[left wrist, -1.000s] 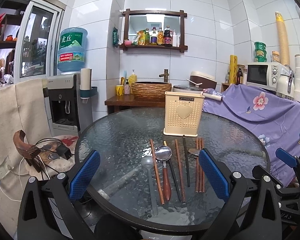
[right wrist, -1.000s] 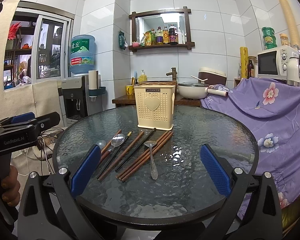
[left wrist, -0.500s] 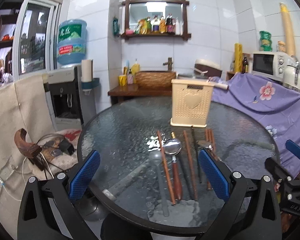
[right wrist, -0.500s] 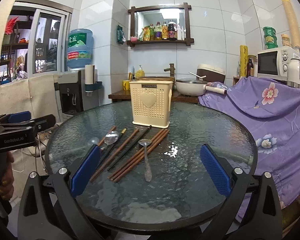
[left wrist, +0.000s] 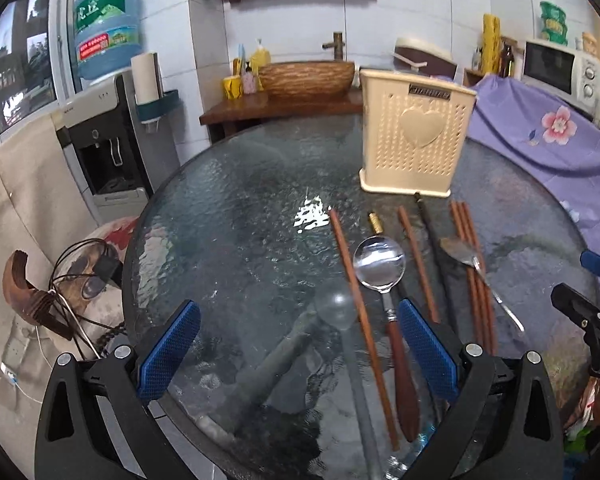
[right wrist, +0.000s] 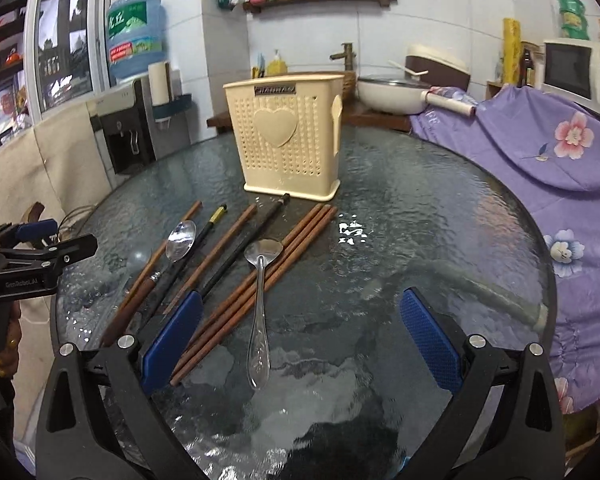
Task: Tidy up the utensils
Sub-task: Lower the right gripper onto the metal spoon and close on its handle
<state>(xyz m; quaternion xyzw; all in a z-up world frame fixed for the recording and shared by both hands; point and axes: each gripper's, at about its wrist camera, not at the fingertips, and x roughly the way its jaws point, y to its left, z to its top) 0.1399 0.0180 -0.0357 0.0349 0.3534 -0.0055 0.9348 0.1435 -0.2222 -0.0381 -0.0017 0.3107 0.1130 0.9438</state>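
Nothing is sorted yet: the left gripper (left wrist: 298,354) and right gripper (right wrist: 300,338) both hover wide open and empty over the desk's (right wrist: 440,216) near edge, where spoons and chopsticks (right wrist: 256,276) lie loose before the cream holder (right wrist: 286,140), so the next move is probably closing on one piece.

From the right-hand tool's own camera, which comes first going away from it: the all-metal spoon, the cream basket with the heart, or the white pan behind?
Judged in the right wrist view, from the right tool:
1. All-metal spoon, lying on the glass table between the open fingers, nearest.
2. Cream basket, upright mid-table, slightly left.
3. White pan, beyond the table's far edge, to the right.
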